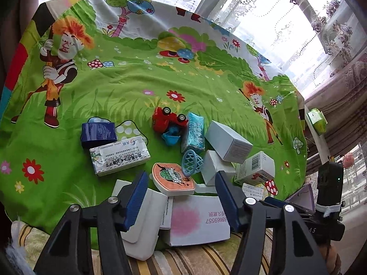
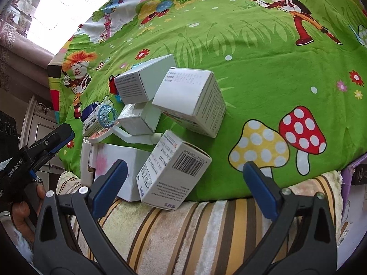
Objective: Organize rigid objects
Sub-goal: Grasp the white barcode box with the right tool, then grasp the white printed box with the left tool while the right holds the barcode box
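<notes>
A jumble of rigid things lies on the green cartoon cloth. It includes a red toy car, a teal box, white boxes, a barcode box, a dark blue box and a printed medicine box. My left gripper hovers open over a basketball backboard toy with a blue hoop and over a white box with a pink blotch; its pads touch neither. My right gripper is open wide, with the barcode box standing untouched between its fingers.
The cloth ends at a striped cushion edge close to both grippers. A big white cube box leans on the pile. A green tissue pack and a purple box lie off the cloth. Curtained windows stand behind. A hand holds the left gripper.
</notes>
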